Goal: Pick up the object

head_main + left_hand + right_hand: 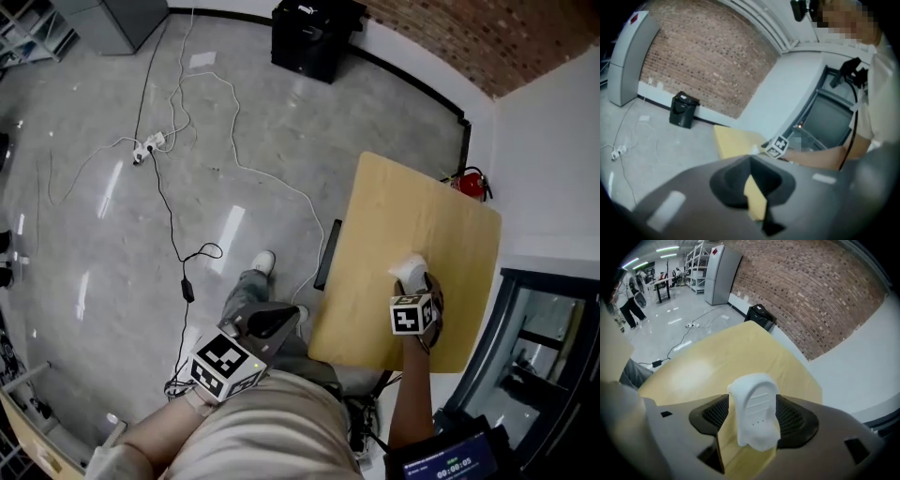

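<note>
Pale wooden tabletop lies under the right gripper, clamped on a white ribbed plastic piece, ready for lifting; the left gripper idles aside, closed and empty.

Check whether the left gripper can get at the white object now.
Probably not: the right gripper has the white object clamped, and the left gripper hangs off the table, by the person's lap.

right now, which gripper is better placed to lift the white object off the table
Right. The right gripper has the white object between its jaws over the table; the left gripper is down by the person's leg.
</note>
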`<state>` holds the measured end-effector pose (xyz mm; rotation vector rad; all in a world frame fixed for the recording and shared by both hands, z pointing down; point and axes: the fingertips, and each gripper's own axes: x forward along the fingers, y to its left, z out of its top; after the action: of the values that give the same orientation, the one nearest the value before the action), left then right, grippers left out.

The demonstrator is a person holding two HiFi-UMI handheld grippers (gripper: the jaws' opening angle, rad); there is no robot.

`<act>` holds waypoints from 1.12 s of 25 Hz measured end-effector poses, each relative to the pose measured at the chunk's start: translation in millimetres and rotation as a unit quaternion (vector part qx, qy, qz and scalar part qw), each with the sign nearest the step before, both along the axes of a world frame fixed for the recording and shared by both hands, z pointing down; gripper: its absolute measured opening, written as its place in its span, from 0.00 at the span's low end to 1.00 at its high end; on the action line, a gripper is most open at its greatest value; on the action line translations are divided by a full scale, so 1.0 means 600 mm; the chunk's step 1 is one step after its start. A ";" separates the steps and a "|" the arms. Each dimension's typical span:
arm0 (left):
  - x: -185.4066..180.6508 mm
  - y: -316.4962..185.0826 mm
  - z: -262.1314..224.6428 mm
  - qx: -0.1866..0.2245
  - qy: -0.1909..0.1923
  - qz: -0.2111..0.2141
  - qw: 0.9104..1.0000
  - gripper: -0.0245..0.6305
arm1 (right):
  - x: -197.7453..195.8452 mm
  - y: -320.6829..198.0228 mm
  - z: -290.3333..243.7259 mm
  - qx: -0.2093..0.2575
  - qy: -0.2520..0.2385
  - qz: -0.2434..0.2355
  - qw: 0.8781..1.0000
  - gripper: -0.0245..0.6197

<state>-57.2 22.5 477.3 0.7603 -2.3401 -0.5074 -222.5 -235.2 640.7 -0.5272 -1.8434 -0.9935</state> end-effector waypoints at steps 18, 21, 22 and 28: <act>-0.007 0.006 0.018 0.015 0.019 -0.020 0.999 0.02 | -0.045 -0.010 0.066 0.025 0.043 -0.044 0.998 0.69; -0.013 0.001 0.018 0.016 0.020 -0.021 0.999 0.02 | -0.055 -0.012 0.063 0.009 0.028 -0.024 0.999 0.68; -0.013 -0.002 0.019 0.016 0.020 -0.021 0.999 0.02 | -0.059 -0.014 0.063 -0.001 0.023 -0.012 1.000 0.68; 0.000 -0.010 0.021 0.010 0.021 -0.009 1.000 0.02 | -0.084 -0.002 0.049 -0.078 0.030 0.055 0.995 0.68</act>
<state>-57.1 16.5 489.8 0.7307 -2.3078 -0.5504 -272.7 -236.6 670.2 -0.5360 -1.8853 -0.7559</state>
